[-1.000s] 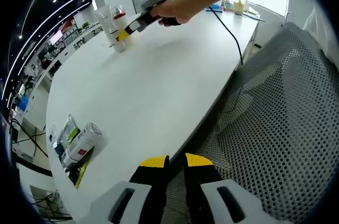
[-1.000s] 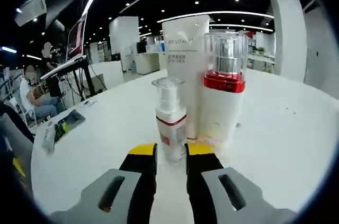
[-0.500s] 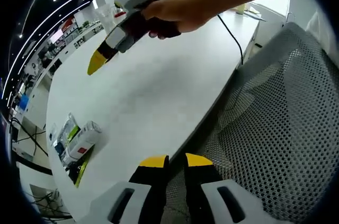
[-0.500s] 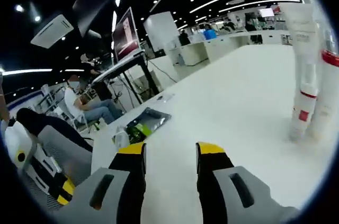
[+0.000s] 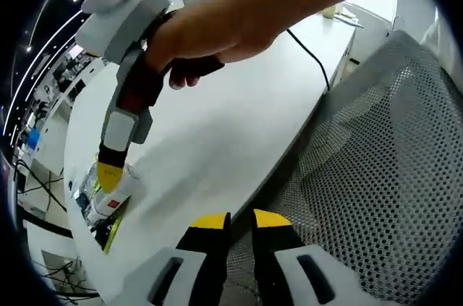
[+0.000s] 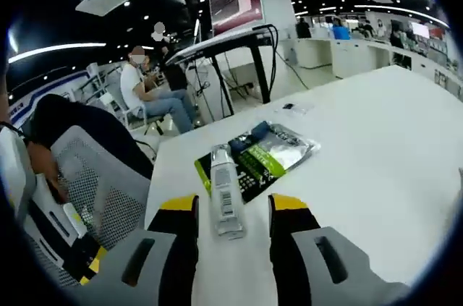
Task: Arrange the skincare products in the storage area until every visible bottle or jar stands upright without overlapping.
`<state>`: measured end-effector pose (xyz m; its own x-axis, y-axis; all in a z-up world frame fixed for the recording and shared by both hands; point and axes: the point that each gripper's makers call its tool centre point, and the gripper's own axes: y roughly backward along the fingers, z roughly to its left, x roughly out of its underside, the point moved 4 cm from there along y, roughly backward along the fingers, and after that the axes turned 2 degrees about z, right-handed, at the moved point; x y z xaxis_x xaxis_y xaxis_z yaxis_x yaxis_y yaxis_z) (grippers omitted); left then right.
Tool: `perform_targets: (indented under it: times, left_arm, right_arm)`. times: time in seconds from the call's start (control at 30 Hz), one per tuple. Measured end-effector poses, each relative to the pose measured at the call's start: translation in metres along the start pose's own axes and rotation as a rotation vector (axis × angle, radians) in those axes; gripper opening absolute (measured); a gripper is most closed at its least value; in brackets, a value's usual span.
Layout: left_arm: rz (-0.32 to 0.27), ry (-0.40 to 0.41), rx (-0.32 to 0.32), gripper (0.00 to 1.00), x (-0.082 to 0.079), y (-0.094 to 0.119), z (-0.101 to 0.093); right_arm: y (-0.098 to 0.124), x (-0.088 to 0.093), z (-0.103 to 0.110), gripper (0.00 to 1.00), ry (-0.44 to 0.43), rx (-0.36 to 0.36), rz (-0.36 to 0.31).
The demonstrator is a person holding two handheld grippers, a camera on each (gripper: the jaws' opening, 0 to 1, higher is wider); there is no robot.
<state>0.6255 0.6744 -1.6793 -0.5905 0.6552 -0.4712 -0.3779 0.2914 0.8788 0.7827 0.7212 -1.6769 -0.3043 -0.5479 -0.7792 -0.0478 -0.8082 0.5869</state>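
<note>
A small white bottle (image 6: pixel 224 192) with a clear cap and a red label lies on its side on the white table (image 6: pixel 362 147), partly on a green-and-silver foil packet (image 6: pixel 269 155). My right gripper (image 6: pixel 234 205) is open, with one yellow-tipped finger on each side of the bottle's lower end. In the left gripper view a hand holds the right gripper (image 5: pixel 110 176) tip-down over that bottle (image 5: pixel 112 203) near the table's left end. My left gripper (image 5: pixel 240 221) hangs off the table's near edge, jaws close together with nothing between them.
A grey mesh chair (image 5: pixel 383 176) stands right of the table edge (image 5: pixel 289 154). A black cable (image 5: pixel 312 42) trails over the far table. Past the table's end are another mesh chair (image 6: pixel 90 183), seated people and a monitor on a black stand (image 6: pixel 239 38).
My right gripper has left the upright bottles at the far side and swung across the table to the lying bottle, its jaws now wider. The left gripper has not moved.
</note>
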Motion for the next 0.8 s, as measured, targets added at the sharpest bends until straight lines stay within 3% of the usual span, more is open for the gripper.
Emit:
perform_targets:
  times: [0.3,0.43,0.6,0.8]
  left_arm:
    - [-0.012,-0.003,-0.012,0.12,-0.001,0.001,0.002]
    - [-0.021,-0.006,-0.02,0.12,-0.003,0.003,0.003]
    - [-0.028,-0.001,-0.024,0.12,-0.004,0.003,0.004]
    - [-0.026,-0.003,-0.018,0.12,-0.004,0.003,0.003]
  right_arm:
    - [-0.019,0.008,0.007,0.3,0.124,0.005,0.125]
    - [-0.024,0.018,0.004,0.2,0.183,0.036,0.192]
    - [-0.023,0.014,0.006,0.2,0.218,0.072,0.189]
    - [-0.01,0.005,0.01,0.19,0.121,0.081,0.145]
